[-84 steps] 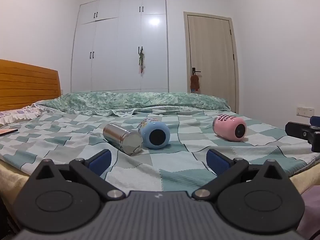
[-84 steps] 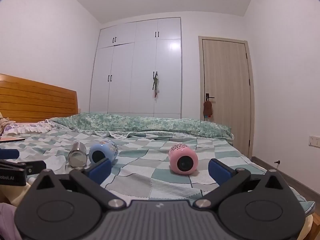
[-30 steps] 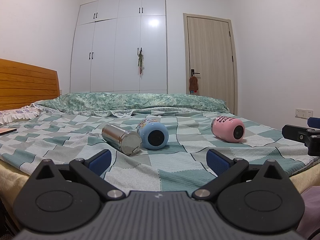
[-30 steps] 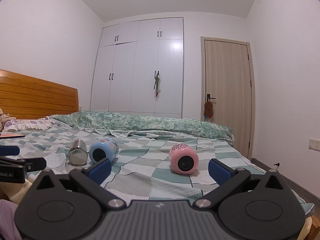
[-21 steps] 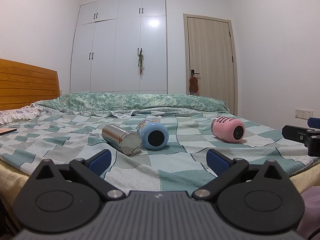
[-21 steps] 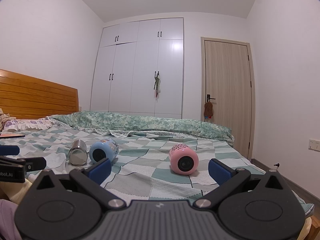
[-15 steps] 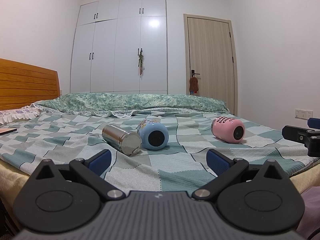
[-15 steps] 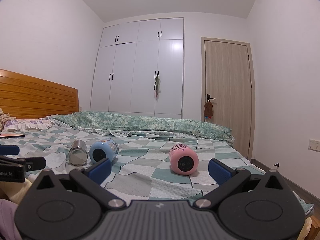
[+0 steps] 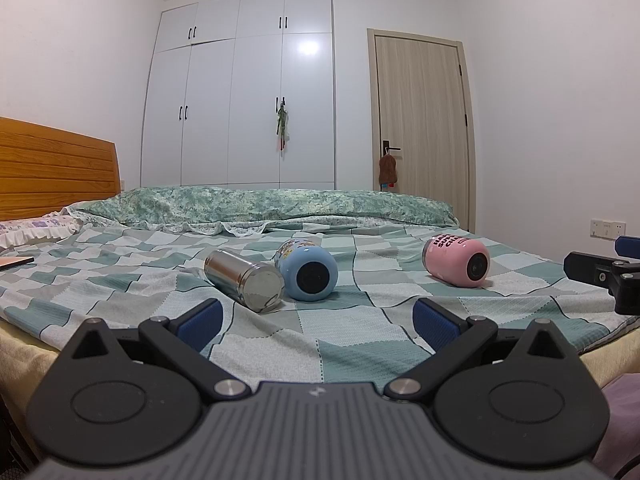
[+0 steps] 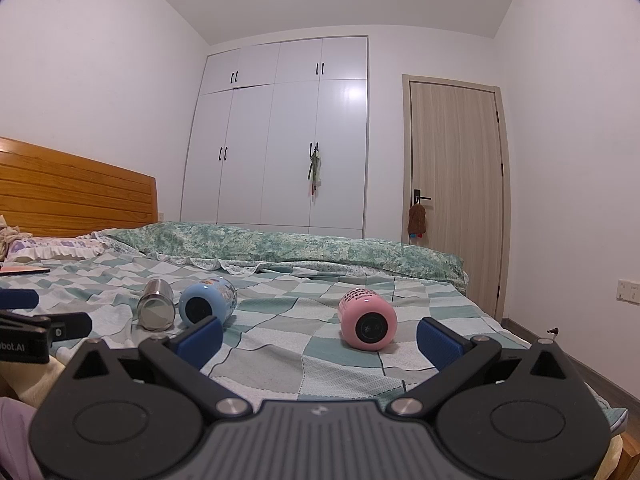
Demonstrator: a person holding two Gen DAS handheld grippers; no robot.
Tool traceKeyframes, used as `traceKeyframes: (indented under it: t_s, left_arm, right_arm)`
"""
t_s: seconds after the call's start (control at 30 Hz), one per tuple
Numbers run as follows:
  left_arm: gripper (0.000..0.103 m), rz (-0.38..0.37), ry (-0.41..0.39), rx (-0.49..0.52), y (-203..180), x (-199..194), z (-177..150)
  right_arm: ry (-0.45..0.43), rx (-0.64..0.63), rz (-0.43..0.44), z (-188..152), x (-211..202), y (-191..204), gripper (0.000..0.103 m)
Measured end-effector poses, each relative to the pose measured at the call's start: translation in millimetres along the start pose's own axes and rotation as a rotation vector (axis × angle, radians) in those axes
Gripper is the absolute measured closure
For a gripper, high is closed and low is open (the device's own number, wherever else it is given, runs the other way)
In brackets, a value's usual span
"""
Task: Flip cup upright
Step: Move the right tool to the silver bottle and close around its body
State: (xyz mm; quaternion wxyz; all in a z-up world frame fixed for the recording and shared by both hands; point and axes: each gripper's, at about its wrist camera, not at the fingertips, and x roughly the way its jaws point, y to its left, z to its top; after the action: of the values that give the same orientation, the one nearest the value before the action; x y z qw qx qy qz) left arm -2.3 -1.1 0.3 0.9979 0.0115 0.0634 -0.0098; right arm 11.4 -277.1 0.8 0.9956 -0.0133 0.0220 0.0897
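Three cups lie on their sides on the checked bedspread [image 9: 340,332]: a steel cup [image 9: 243,280], a blue cup [image 9: 307,269] touching it, and a pink cup [image 9: 457,260] further right. They also show in the right wrist view: the steel cup [image 10: 156,309], the blue cup [image 10: 207,301], the pink cup [image 10: 367,318]. My left gripper [image 9: 316,320] is open and empty, short of the steel and blue cups. My right gripper [image 10: 319,337] is open and empty, short of the pink cup.
A folded green quilt [image 9: 260,206] lies across the far side of the bed. A wooden headboard [image 9: 52,172] and a pillow [image 9: 32,228] are at left. A flat book [image 9: 14,262] lies near the left edge. White wardrobe [image 9: 240,92] and door [image 9: 422,128] stand behind.
Almost nothing has moved over the last second. Since 2.8 s ago both views have shifted slightly; the cups lie as before and both grippers stay open.
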Motion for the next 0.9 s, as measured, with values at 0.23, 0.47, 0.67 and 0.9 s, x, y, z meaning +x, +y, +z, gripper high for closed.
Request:
traceKeyframes:
  t_s: [0.23,0.47,0.67,0.9]
  left_arm:
    - [0.0,0.001,0.0,-0.001,0.1,0.0,-0.1]
    - [0.0,0.01,0.027,0.003,0.3,2.6,10.5]
    - [0.0,0.034,0.033,-0.022,17.1,16.3,25.3]
    - [0.0,0.06,0.033,-0.007,56.8,43.2,51.5]
  right_arm:
    - [0.001,0.0,0.0,-0.1,0.2,0.4,0.0]
    - [0.04,-0.008,0.051,7.4,9.1,0.9,0.0]
    - [0.075,-0.02,0.128,21.2,39.5,12.3,0.0]
    - [0.107,-0.044,0.24,49.0,97.2,45.9,0.0]
